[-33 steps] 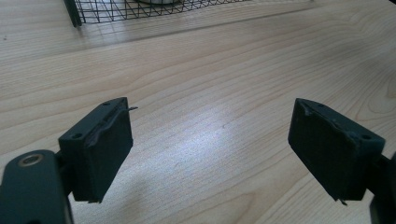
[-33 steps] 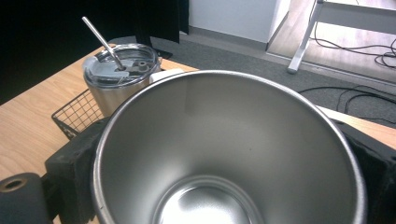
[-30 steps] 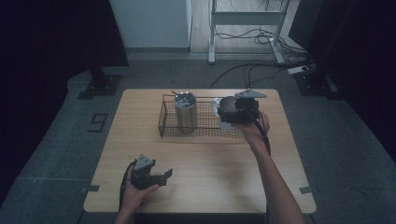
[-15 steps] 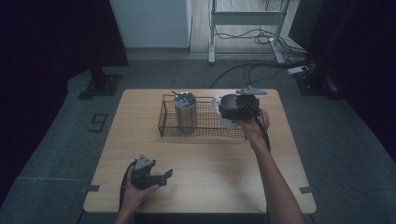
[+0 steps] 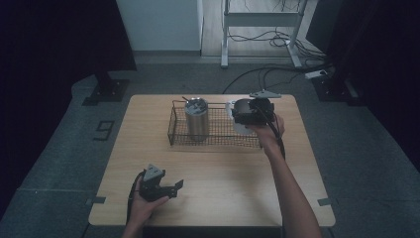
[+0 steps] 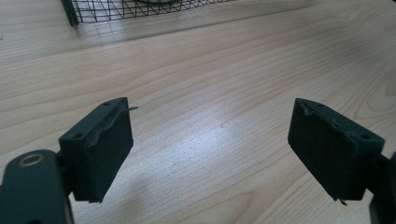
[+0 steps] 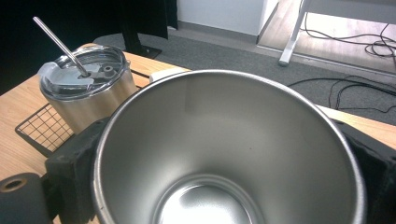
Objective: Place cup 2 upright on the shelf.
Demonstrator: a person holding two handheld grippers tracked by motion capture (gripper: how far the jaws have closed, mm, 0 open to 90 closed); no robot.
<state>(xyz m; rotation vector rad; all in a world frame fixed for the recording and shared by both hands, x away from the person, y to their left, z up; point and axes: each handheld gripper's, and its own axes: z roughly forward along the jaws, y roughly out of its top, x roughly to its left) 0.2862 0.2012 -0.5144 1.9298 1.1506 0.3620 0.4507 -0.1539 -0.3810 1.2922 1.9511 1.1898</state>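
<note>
My right gripper (image 5: 246, 112) is shut on an open steel cup (image 5: 232, 115), held over the right end of the wire basket (image 5: 218, 140). In the right gripper view the cup (image 7: 233, 140) has its empty mouth toward the camera, with a black jaw pressed on each side of it. A steel tumbler (image 5: 196, 118) with a clear lid and a metal straw stands upright in the basket's left half, close to the left of the cup (image 7: 88, 93). My left gripper (image 5: 171, 187) rests open on the table's front left, nothing between its pads (image 6: 100, 149).
The basket stands at the back middle of the wooden table (image 5: 223, 173). In the left gripper view the basket's near edge (image 6: 140, 8) lies ahead of the jaws. Beyond the table, cables (image 5: 267, 74) and a desk frame are on the floor.
My right gripper with the cup has edged slightly left over the basket. The left gripper has stayed put.
</note>
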